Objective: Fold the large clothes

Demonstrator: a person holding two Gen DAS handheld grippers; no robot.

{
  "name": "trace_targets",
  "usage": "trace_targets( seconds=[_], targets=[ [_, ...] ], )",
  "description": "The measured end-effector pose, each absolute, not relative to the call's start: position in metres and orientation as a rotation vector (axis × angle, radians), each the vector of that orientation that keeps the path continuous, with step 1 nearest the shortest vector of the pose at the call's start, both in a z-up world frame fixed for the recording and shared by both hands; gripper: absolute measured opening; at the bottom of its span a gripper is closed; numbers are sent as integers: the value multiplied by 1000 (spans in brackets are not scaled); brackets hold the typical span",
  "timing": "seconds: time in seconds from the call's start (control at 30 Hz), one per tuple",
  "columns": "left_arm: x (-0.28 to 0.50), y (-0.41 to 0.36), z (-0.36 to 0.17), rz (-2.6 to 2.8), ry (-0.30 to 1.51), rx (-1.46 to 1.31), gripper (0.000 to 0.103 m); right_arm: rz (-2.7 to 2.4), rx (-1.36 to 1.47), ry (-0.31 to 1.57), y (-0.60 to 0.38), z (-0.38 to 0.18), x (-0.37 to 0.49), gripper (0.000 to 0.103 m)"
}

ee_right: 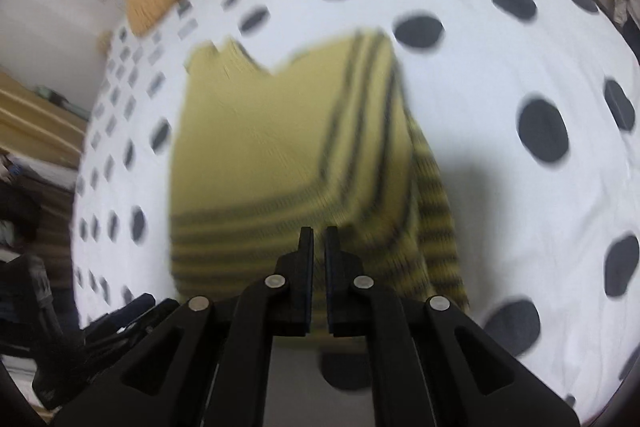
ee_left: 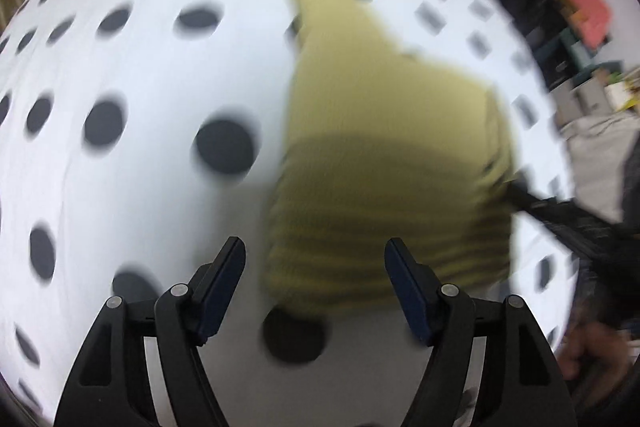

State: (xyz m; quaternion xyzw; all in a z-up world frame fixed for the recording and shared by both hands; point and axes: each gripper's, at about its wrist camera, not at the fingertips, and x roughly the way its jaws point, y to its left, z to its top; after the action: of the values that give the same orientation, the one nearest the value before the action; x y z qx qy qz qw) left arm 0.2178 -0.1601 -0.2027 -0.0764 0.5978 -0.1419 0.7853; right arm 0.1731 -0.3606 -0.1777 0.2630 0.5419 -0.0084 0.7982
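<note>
A white bedsheet printed with dark dots and small grey rectangles covers the bed, and on it lies a yellow knitted sweater with dark stripes. By the look of it, the sweater is already doubled into a compact block, one striped part laid over the plain body; a further fold or smoothing may remain. The left gripper hangs with jaws apart and nothing between them, above the sweater's striped hem. The right gripper has its jaws together over that hem; whether cloth is pinched cannot be told.
</note>
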Motion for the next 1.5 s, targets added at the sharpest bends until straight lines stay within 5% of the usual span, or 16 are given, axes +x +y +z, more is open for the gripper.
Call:
trace_targets(
  seconds=[0.07, 0.1, 0.17, 0.37, 0.4, 0.57, 0.83, 0.87, 0.9, 0.97, 1.03, 1.23, 1.5],
  targets=[
    [242, -175, -193, -359, 1238, -188, 63, -20, 558, 1162, -359, -179, 191, 5],
    [257, -189, -193, -385, 1231, -175, 42, -21, 533, 1169, -357, -182, 202, 5],
    [267, -202, -206, -416, 1259, -156, 17, -32, 498, 1211, -355, -192, 211, 5],
    [278, -208, -249, -340, 1345, -64, 14, -16, 543, 1270, -378, -218, 226, 0],
    [280, -205, -245, -305, 1345, -58, 6, -17, 547, 1267, -380, -218, 225, 0],
    [264, -178, -200, -316, 1320, -145, 2, -118, 510, 1193, -389, -189, 207, 5],
    [275, -206, -237, -342, 1413, 16, 9, -61, 518, 1278, -380, -215, 191, 0],
    [276, -208, -226, -312, 1386, 72, 16, -75, 534, 1275, -381, -209, 190, 3],
    [276, -208, -214, -294, 1365, 96, 40, -85, 528, 1270, -378, -195, 188, 9],
    [277, -206, -193, -325, 1328, 60, 69, -63, 490, 1245, -367, -175, 184, 25],
    [272, -209, -186, -343, 1303, 70, 69, -43, 442, 1230, -350, -163, 174, 55],
    [258, -219, -232, -284, 1444, 175, 68, -62, 394, 1394, -335, -224, 177, 56],
    [250, -204, -207, -265, 1415, 127, 77, -90, 384, 1322, -333, -177, 151, 62]
  ],
)
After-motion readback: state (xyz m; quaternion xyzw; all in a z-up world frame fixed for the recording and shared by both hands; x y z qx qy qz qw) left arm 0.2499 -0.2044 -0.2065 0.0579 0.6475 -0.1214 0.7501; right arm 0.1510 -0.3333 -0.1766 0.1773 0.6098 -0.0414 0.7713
